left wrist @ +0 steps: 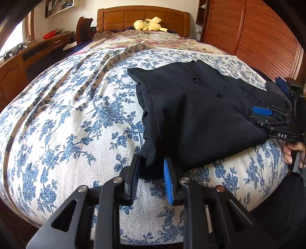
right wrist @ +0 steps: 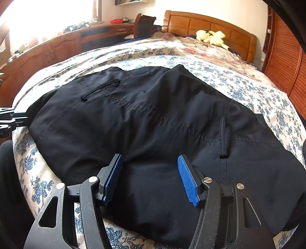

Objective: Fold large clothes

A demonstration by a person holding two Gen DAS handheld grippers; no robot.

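Jaws apart; trousers point(right wrist: 153, 122) lie lengthwise along bed edge.

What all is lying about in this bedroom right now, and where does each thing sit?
trousers: one pair, black, folded on the near end of the bed.
bedspread: one, white with blue flowers, covering the bed.
soft toy: one, yellow, by the headboard.
headboard: one, brown wood, far end.
desk: one, brown wood, under the window.
left tongs: one, black with blue pads, a trouser corner between the pads.
right tongs: one, open over the trousers.
hand: one, holding the right tongs.
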